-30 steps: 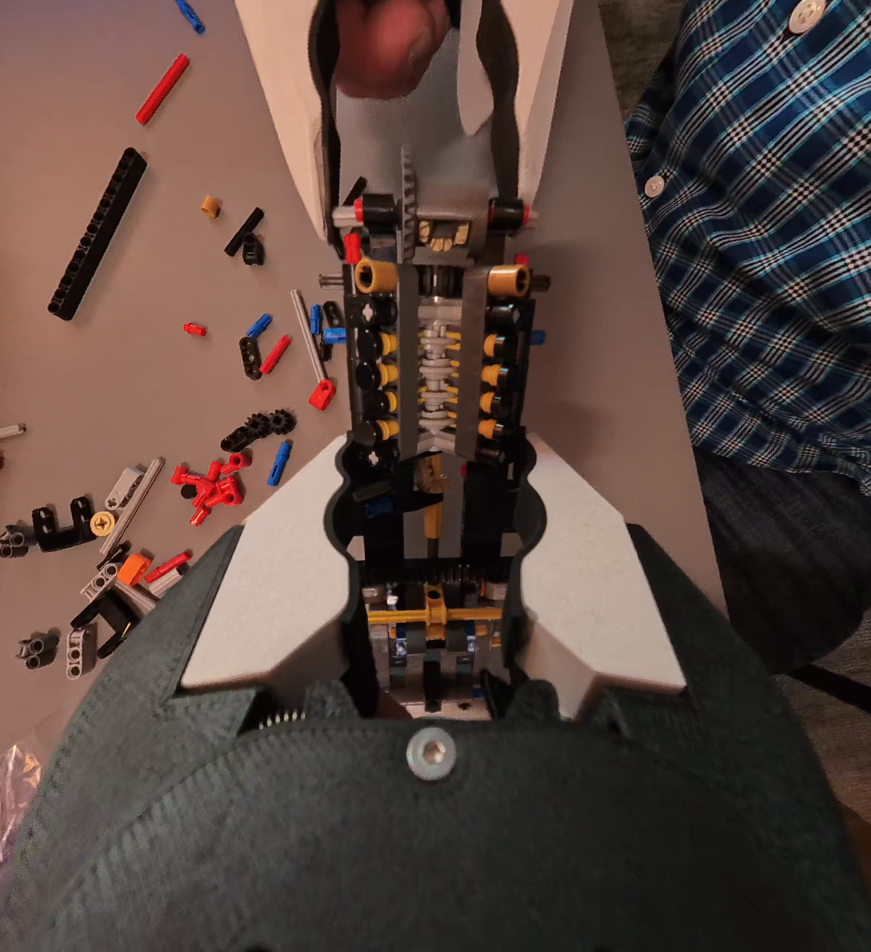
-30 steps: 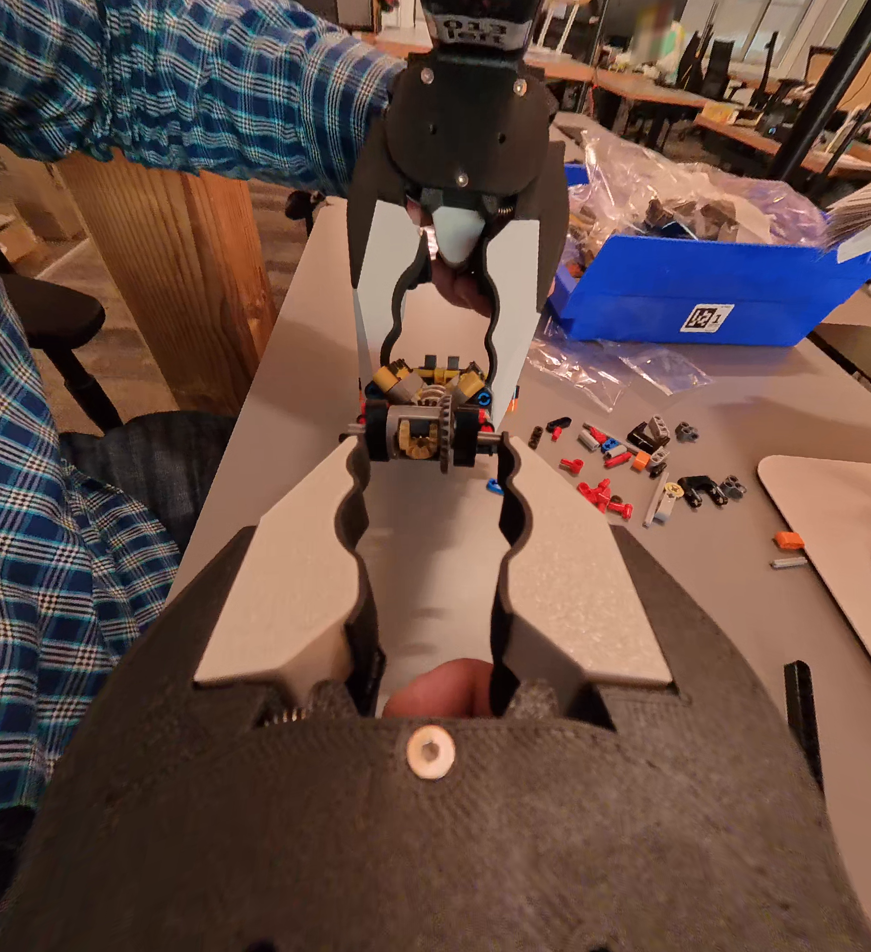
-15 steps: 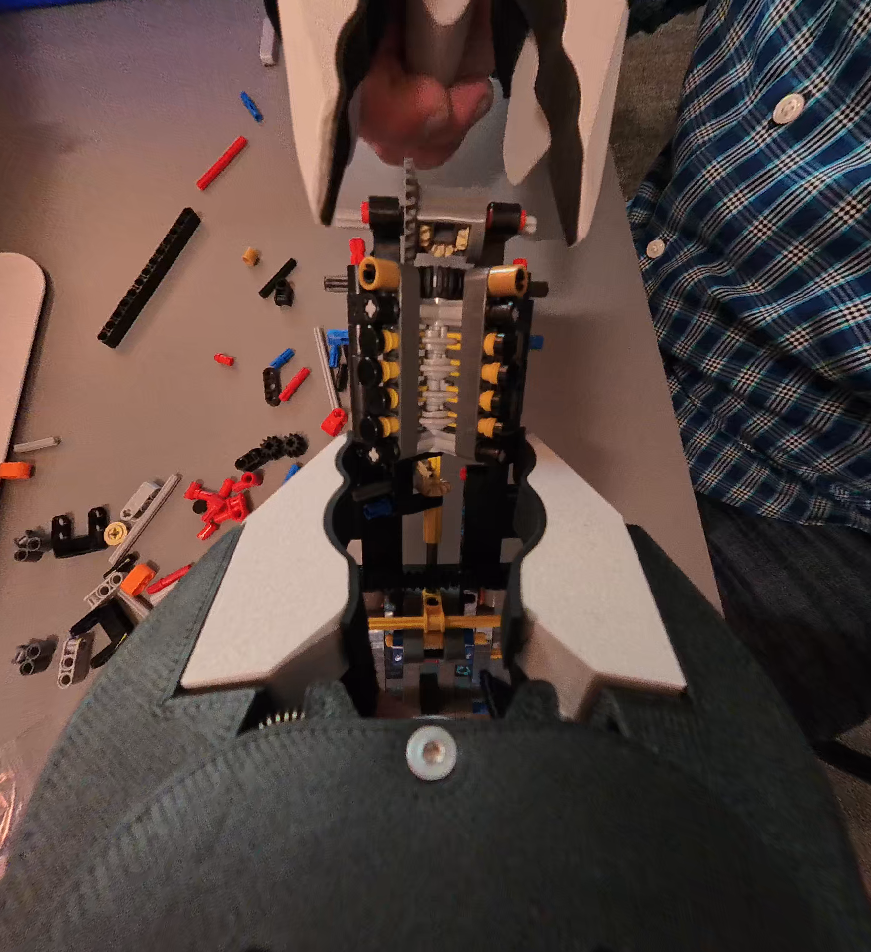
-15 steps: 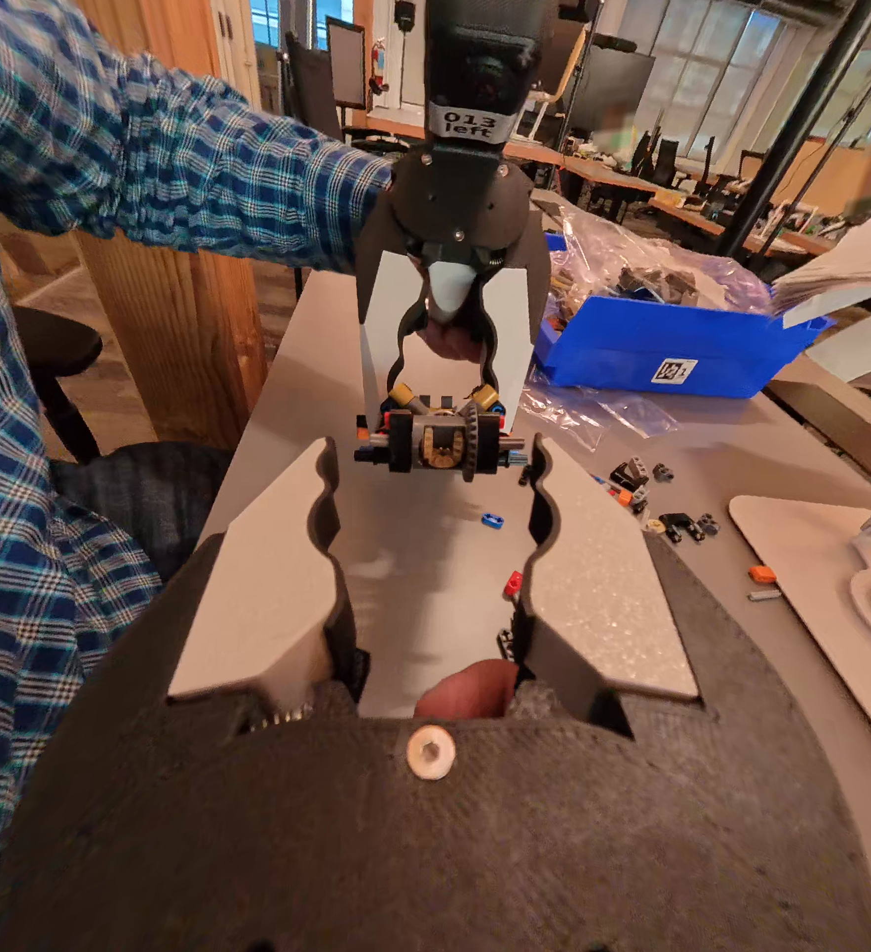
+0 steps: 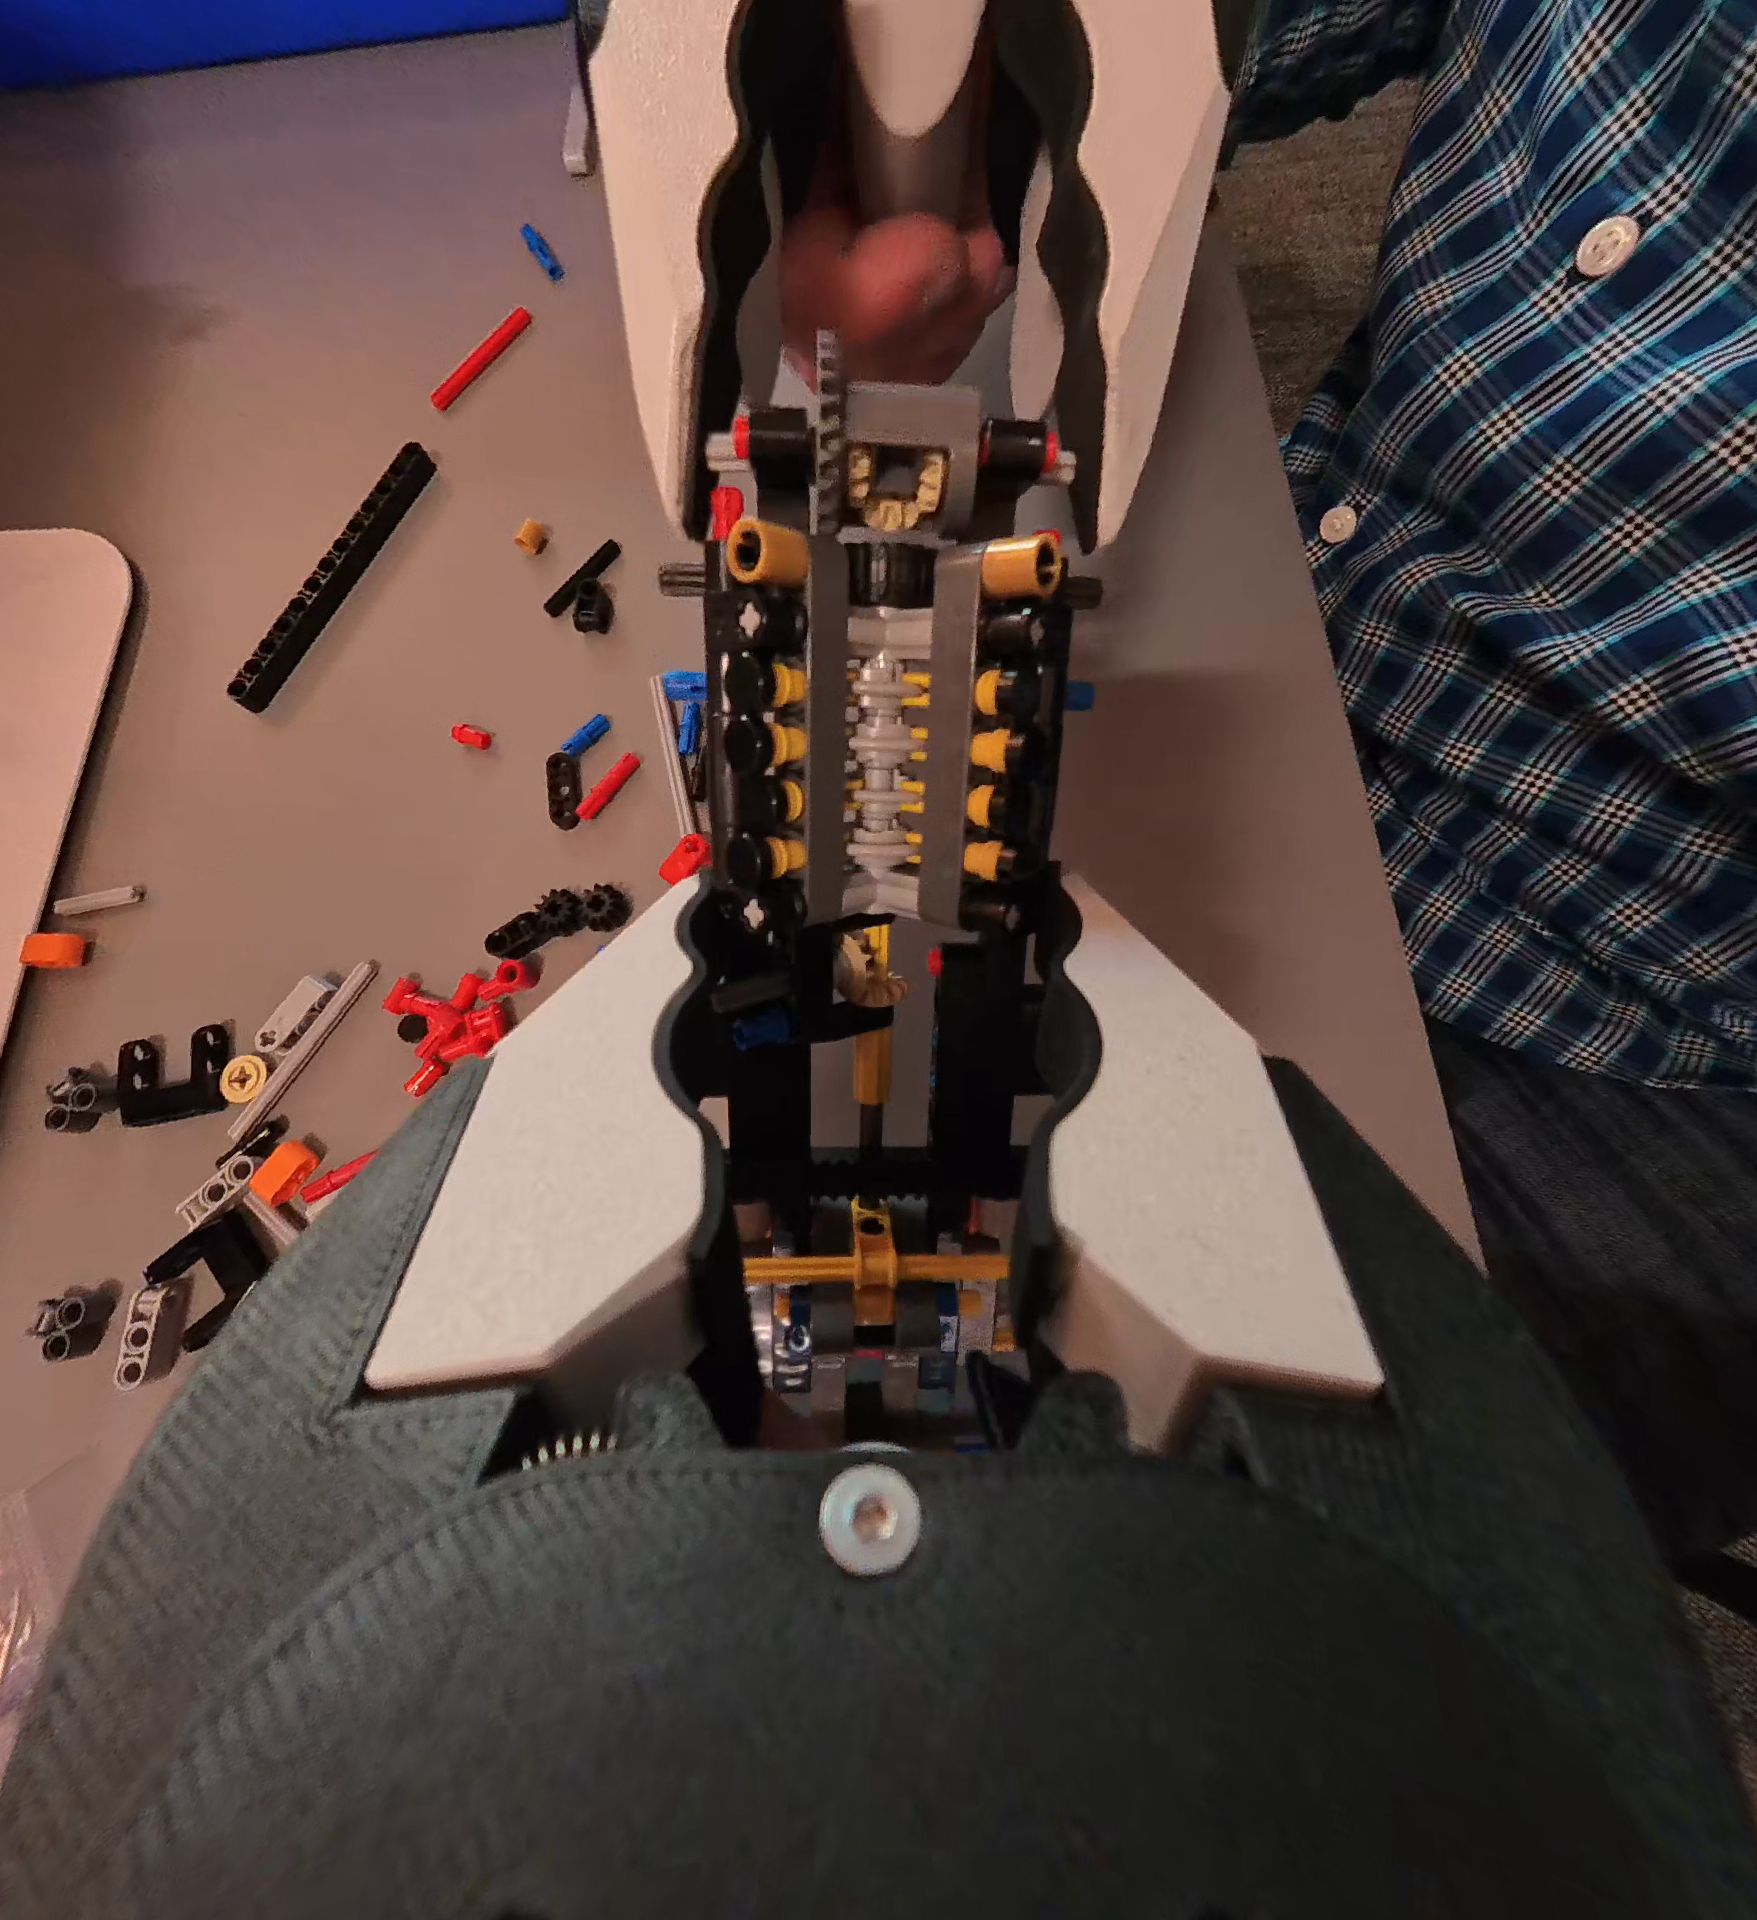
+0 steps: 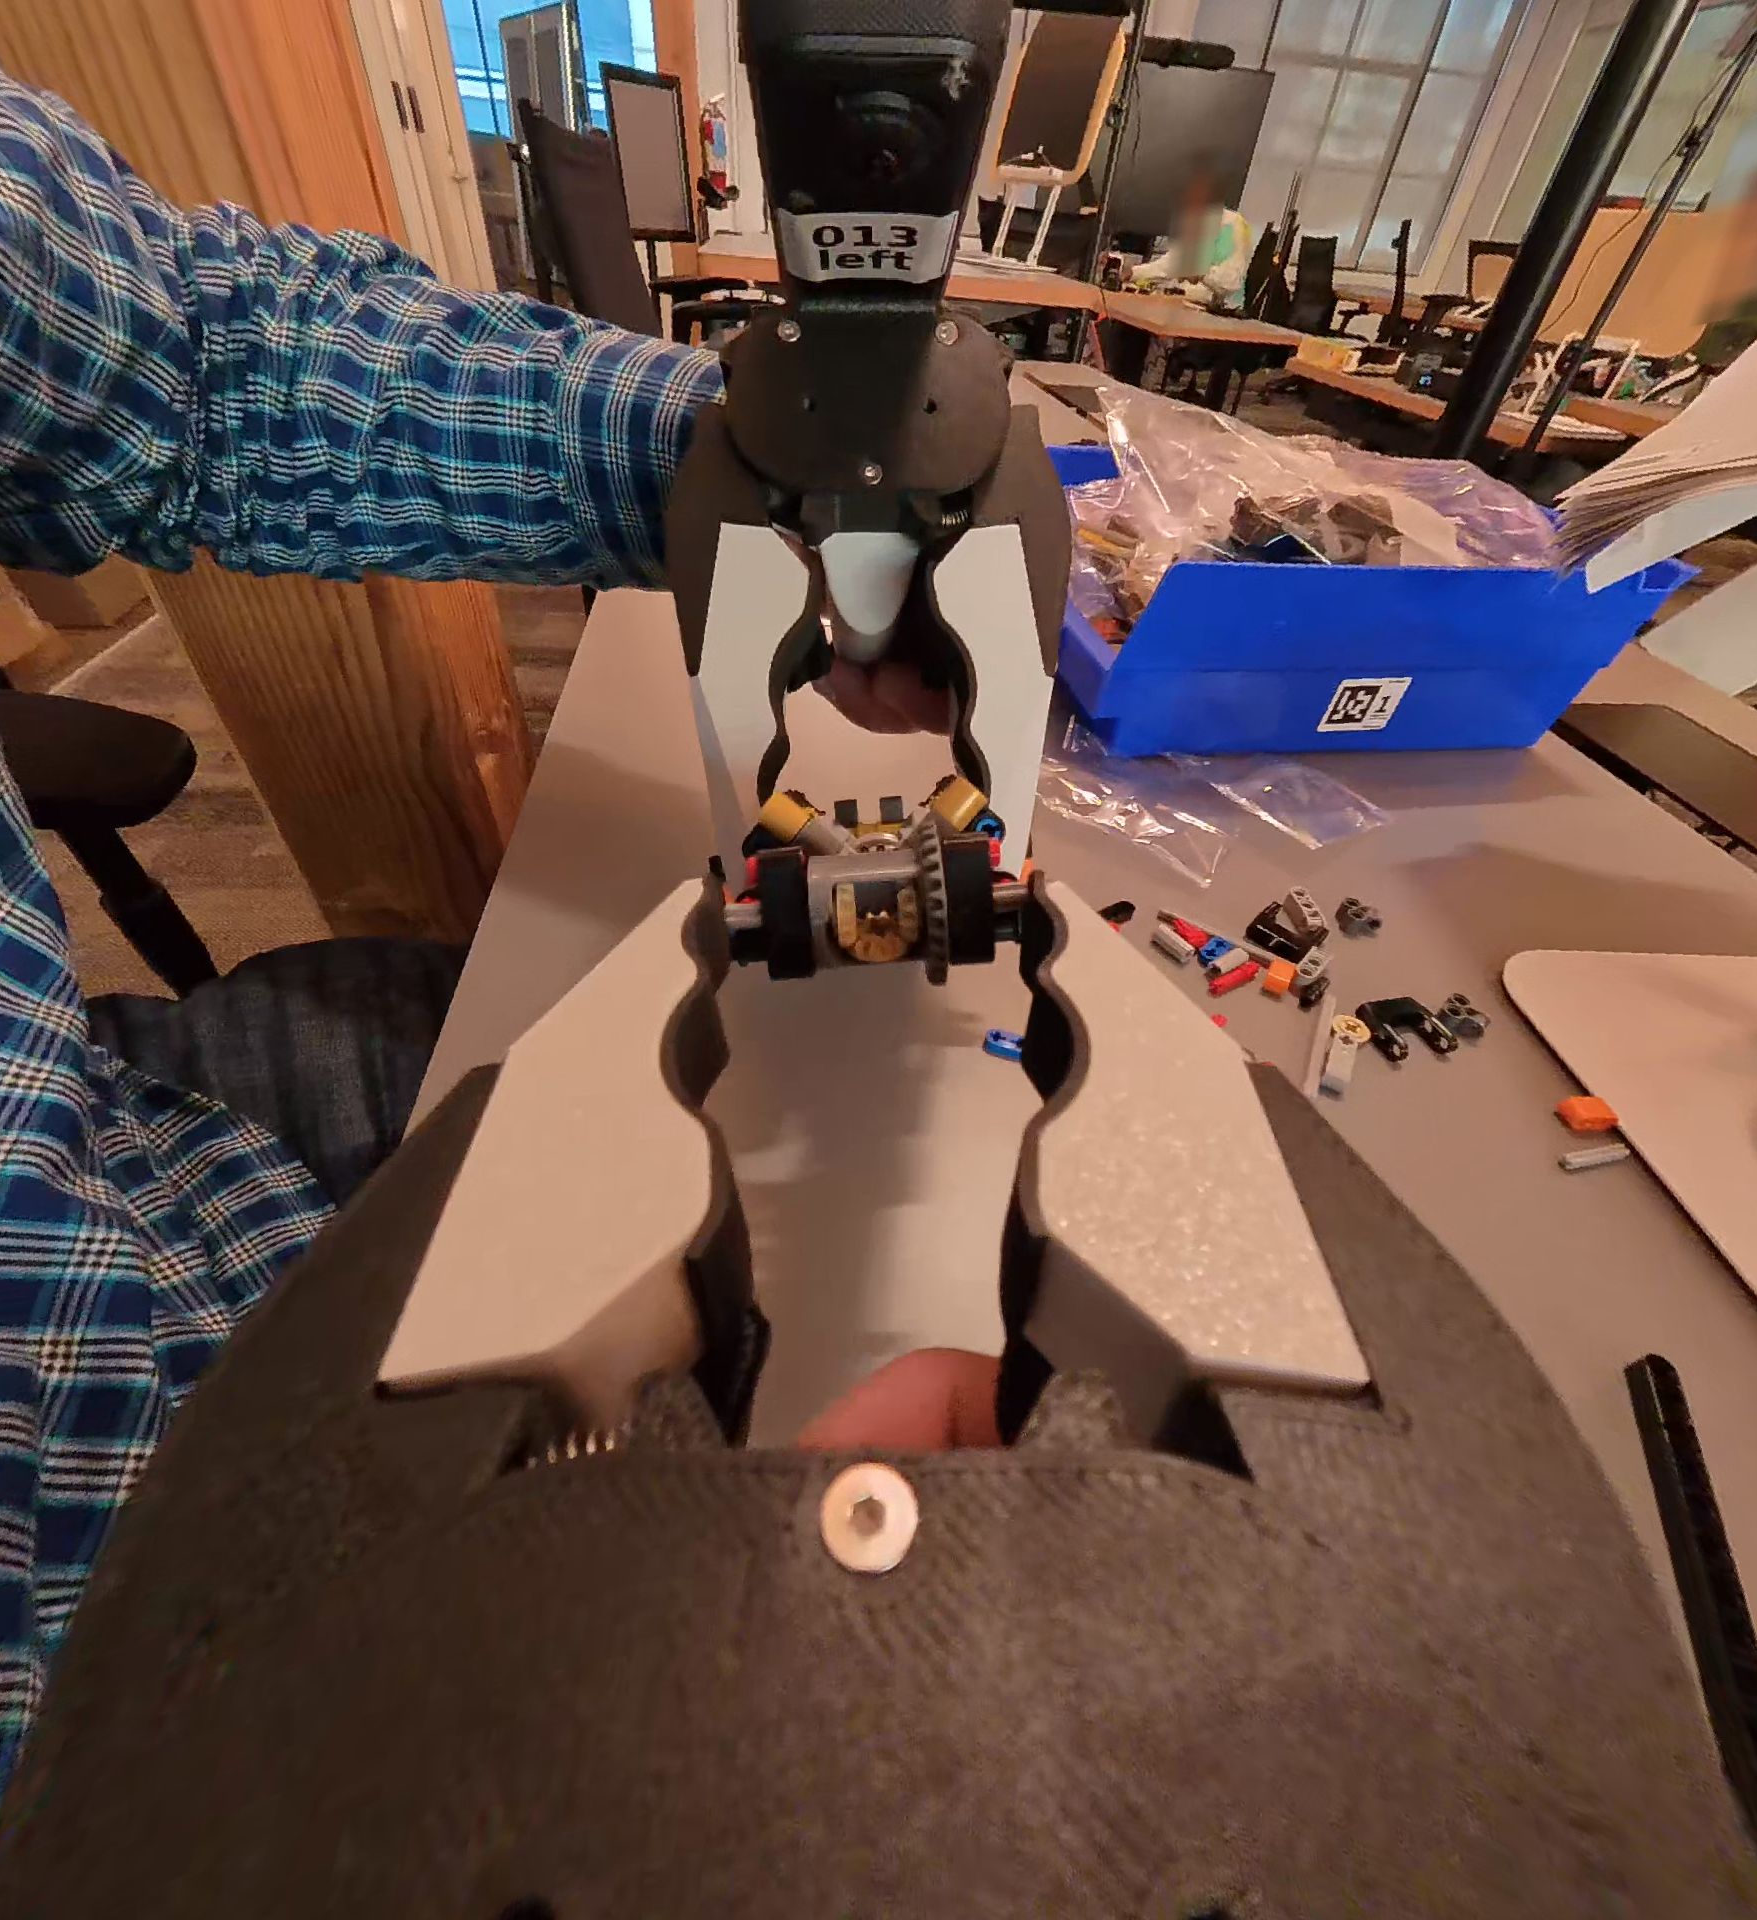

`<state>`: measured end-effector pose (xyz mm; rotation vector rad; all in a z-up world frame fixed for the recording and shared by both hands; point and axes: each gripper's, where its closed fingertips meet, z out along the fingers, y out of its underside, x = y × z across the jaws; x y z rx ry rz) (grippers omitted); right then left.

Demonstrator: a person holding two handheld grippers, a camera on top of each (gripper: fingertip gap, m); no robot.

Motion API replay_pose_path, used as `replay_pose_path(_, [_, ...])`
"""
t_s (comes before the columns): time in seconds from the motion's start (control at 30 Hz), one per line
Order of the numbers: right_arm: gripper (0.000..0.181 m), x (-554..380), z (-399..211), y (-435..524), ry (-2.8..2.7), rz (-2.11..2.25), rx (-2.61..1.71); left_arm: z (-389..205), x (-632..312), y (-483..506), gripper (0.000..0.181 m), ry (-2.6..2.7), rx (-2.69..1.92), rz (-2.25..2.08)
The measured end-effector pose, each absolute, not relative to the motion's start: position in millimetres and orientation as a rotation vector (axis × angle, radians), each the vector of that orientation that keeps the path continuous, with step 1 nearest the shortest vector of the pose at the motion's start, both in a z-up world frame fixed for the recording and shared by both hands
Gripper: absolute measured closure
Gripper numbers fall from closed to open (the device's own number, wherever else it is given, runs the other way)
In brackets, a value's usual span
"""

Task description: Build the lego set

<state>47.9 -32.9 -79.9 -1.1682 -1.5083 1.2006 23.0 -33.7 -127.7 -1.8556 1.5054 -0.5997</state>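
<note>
The lego assembly (image 5: 884,748) is a long black, grey and yellow engine frame with a grey gear housing (image 6: 869,914) at its far end. My left gripper (image 5: 879,914) is shut on the frame's sides and holds it above the grey table (image 5: 178,364). It shows head-on in the right wrist view (image 6: 874,821). My right gripper (image 6: 879,904) faces it, and its fingertips press on the axle ends on either side of the gear housing. It also shows at the top of the left wrist view (image 5: 895,509).
Loose red, black, blue and grey pieces (image 5: 438,1023) and a long black beam (image 5: 334,577) lie left of the assembly. A white board (image 5: 1,831) lies at the far left. A blue bin (image 6: 1352,644) with plastic bags stands behind. A person's plaid shirt (image 5: 1580,623) is beyond the table edge. The grippers' ends are close to 6 cm from one another. The long black beam (image 5: 334,577) is about 20 cm from both grippers' fingertips.
The right gripper opened and drew back half a second ago. It has now moved in again and narrowed onto the gear housing end. The left gripper keeps its hold on the frame.
</note>
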Motion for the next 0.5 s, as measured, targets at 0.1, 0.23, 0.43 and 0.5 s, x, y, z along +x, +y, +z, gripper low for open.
replay_pose_path(0.1, [0.126,48,-80,-32,-1.516,1.193,-1.161,-128,23,-33,0.123,1.504,-1.853,-0.601])
replay_pose_path(0.23, [0.126,47,-81,-33,-1.531,1.190,-1.158,-129,21,-33,0.123,1.507,-1.858,-0.592])
replay_pose_path(0.43, [0.124,48,-75,-30,-1.501,1.229,-1.154,-126,22,-33,0.123,1.483,-1.853,-0.616])
replay_pose_path(0.5, [0.116,50,-71,-28,-1.489,1.247,-1.147,-125,21,-32,0.123,1.473,-1.851,-0.621])
